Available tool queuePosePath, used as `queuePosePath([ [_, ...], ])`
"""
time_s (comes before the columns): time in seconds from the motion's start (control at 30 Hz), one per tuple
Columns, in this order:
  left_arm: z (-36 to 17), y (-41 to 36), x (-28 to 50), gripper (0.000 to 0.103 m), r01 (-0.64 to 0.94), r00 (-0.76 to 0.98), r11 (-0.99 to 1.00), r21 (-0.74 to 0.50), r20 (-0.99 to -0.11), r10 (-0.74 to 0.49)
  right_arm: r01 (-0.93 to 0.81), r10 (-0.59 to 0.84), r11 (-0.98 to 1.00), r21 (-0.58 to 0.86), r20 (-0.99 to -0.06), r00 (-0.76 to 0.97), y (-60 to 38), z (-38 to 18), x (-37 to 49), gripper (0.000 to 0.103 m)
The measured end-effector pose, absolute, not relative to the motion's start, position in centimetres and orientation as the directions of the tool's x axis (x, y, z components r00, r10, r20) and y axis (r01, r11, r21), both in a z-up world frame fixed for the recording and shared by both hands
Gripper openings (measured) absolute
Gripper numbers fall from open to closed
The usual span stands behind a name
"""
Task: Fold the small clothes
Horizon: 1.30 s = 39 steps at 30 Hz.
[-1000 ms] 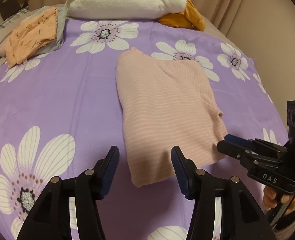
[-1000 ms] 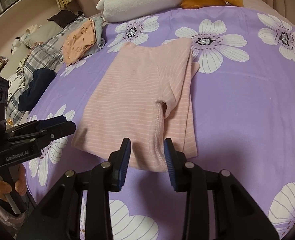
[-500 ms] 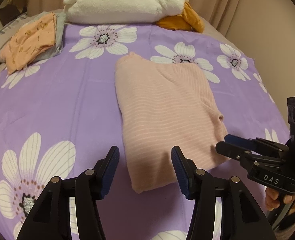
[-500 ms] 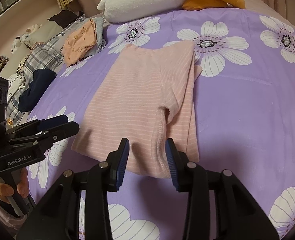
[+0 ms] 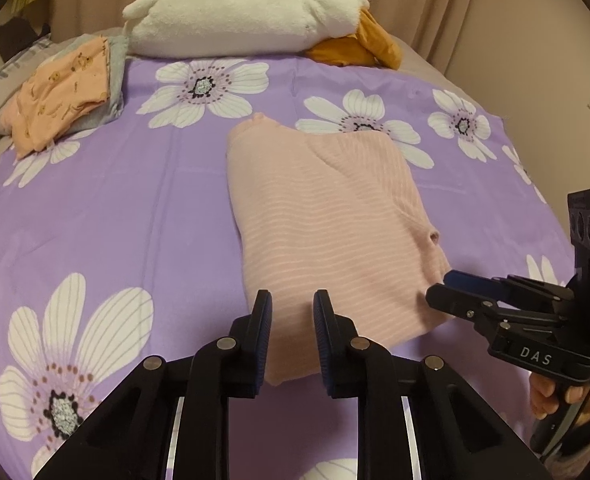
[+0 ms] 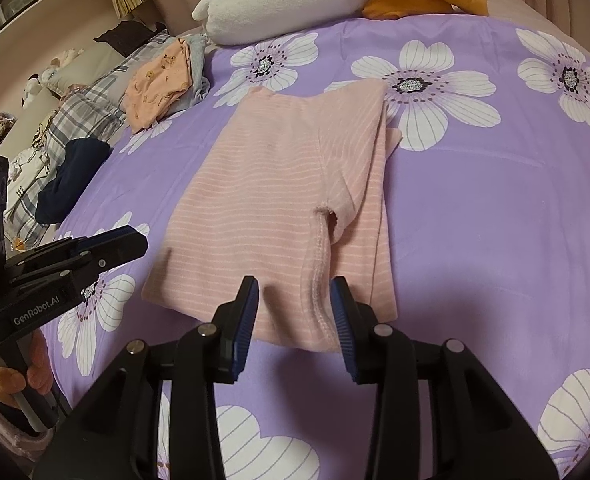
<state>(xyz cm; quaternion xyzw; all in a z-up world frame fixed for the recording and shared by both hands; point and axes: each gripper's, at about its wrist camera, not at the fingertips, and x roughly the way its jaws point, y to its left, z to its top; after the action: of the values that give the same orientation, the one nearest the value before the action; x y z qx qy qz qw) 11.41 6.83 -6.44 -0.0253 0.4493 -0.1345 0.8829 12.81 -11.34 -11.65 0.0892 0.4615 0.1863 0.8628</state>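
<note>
Left hand-held gripper above pink garment's near hem

white pillow (purple floral sheet)

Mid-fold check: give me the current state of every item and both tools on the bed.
Pink striped garment: folded once lengthwise, flat on the bedspread.
Left gripper: jaws just narrowed, around the garment's near corner, grip unclear.
Right gripper: jaws open, straddling the near hem seam.
Orange printed garment: folded, stacked on grey cloth.
White plush pillow: lying at the head.
</note>
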Motion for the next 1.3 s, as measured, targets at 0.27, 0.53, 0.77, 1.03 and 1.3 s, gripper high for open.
queuePosePath([
  [0.27,-6.0,6.6,10.8,0.025,0.209,0.565,0.964,-0.164,-0.784,-0.256,-0.245,0.409,0.912,0.328,-0.757,0.509,-11.4,-11.2,12.6,0.039],
  [0.53,-5.4,6.9,10.1,0.045,0.188,0.578,0.967,-0.170,-0.777,-0.249,-0.248,0.404,0.914,0.320,-0.751,0.522,-11.3,-10.4,12.0,0.039],
  [0.77,-4.7,7.2,9.6,0.064,0.169,0.592,0.974,-0.154,-0.774,-0.225,-0.256,0.404,0.915,0.313,-0.739,0.539,-11.2,-9.2,11.2,0.042],
  [1.03,-4.1,7.3,9.3,0.073,0.129,0.603,0.985,-0.111,-0.780,-0.167,-0.247,0.403,0.915,0.319,-0.732,0.549,-11.5,-8.8,10.5,0.046],
  [1.3,-3.2,7.6,8.6,0.073,0.114,0.615,0.987,-0.110,-0.773,-0.157,-0.253,0.400,0.916,0.311,-0.721,0.566,-11.5,-7.7,9.8,0.047],
])
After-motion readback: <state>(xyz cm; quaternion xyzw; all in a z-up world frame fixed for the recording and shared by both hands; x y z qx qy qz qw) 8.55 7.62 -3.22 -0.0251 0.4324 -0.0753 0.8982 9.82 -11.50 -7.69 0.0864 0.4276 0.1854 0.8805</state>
